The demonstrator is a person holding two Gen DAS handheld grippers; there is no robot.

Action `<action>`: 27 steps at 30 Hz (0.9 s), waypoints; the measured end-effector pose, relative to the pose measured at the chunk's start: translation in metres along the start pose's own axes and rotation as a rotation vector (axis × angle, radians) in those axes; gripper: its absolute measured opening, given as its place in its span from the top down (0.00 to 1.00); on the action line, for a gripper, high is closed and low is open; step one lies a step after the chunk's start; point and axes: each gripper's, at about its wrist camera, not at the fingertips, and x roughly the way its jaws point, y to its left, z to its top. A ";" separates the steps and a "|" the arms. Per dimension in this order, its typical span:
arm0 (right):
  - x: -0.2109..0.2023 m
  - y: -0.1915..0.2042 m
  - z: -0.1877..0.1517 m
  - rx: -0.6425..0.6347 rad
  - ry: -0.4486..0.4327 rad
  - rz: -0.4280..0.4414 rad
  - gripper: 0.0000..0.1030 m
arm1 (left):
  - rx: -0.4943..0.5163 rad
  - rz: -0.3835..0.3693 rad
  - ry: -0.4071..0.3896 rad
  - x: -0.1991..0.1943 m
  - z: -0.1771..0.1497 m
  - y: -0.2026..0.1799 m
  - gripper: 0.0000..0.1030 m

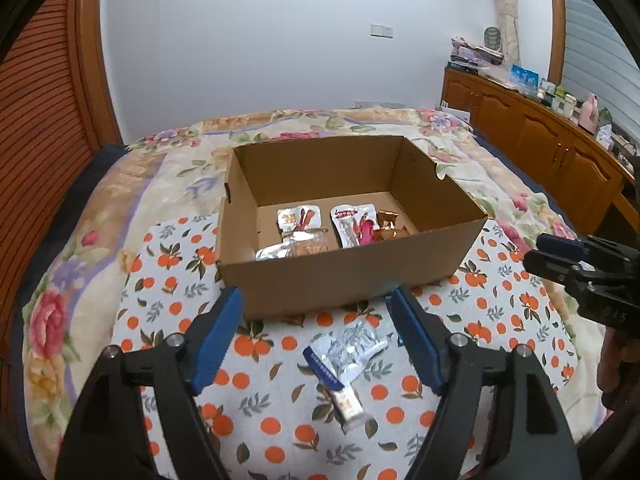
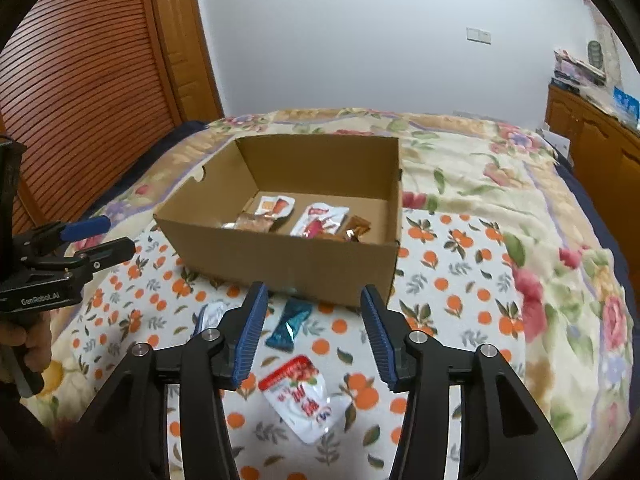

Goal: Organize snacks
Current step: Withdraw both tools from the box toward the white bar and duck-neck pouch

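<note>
With both tools spread wide and holding nothing, we're between picks. Left gripper (image 1: pixel 316 308) hangs over a silver-blue packet (image 1: pixel 346 354) on the orange-print cloth (image 2: pixel 452 276), with a small bar (image 1: pixel 352 406) just below it. Right gripper (image 2: pixel 314 314) frames a red-white pouch (image 2: pixel 302 394), a teal packet (image 2: pixel 289 324) lying nearer the box (image 2: pixel 288 268). Several snacks already sit on the box floor. Best play: drop straight down, jaws either side of the pouch's narrow width, pinch the crinkly middle. Soft bedding may give under pressure, I'd judge. Lift above the near cardboard wall before moving in; there's open floor at the far end, and likely left too, though that wall hides some.
</note>
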 end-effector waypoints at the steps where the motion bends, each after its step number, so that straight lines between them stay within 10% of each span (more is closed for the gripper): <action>1: -0.004 0.000 -0.003 0.004 -0.001 0.001 0.48 | -0.009 -0.005 0.008 -0.001 -0.003 0.001 0.25; 6: -0.015 0.002 -0.016 0.027 -0.002 0.019 0.06 | -0.047 -0.001 0.034 -0.009 -0.011 0.001 0.18; 9: -0.019 0.009 -0.025 0.013 -0.010 0.021 0.05 | -0.078 0.001 0.013 -0.018 -0.015 0.003 0.04; 27: 0.026 0.013 -0.060 0.006 0.071 0.071 0.00 | -0.111 -0.043 0.143 0.015 -0.048 -0.003 0.04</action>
